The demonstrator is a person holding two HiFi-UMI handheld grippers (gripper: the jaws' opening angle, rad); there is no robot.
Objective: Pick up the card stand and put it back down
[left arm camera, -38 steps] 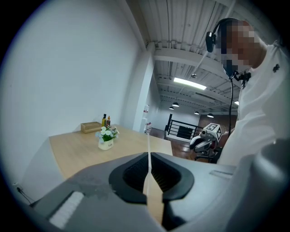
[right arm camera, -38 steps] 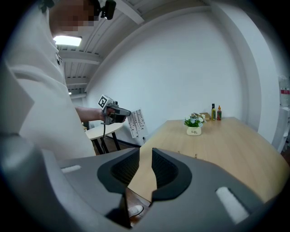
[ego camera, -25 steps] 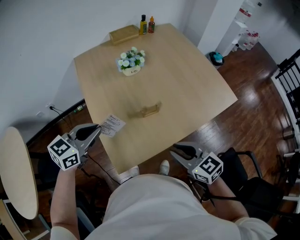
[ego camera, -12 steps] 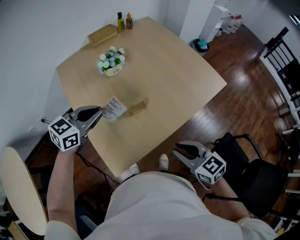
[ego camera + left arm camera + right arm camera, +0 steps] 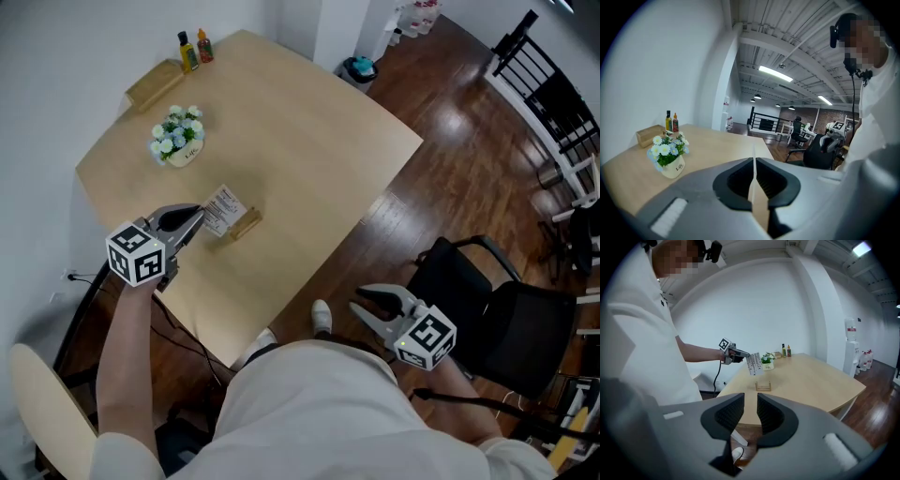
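Head view: the card stand [image 5: 246, 224] lies flat on the table [image 5: 309, 141], on the person's side of the flower pot [image 5: 176, 141] and clear of it. The left gripper [image 5: 199, 217] reaches in from the pot's near side with a printed card [image 5: 223, 208] at its tips, just beside the stand. The right gripper [image 5: 377, 300] hangs off the table edge, far from the pot. By my reading the pick-up of the stand is not yet done: neither gripper touches it.

Left gripper view: its jaws are clamped on the card [image 5: 758, 206], seen edge-on here. The flower pot [image 5: 670, 157] stands ahead to the left. The stand is out of sight in this view.

Right gripper view: its jaws stand a little apart with nothing between them. This side-on look settles what the head view leaves unclear: the card [image 5: 753, 363] is held in the air above the stand [image 5: 763, 386], not slotted in it, with the flower pot [image 5: 767, 360] behind. The next move probably calls for parting with the card or bringing the free right gripper [image 5: 751, 406] across to the stand.
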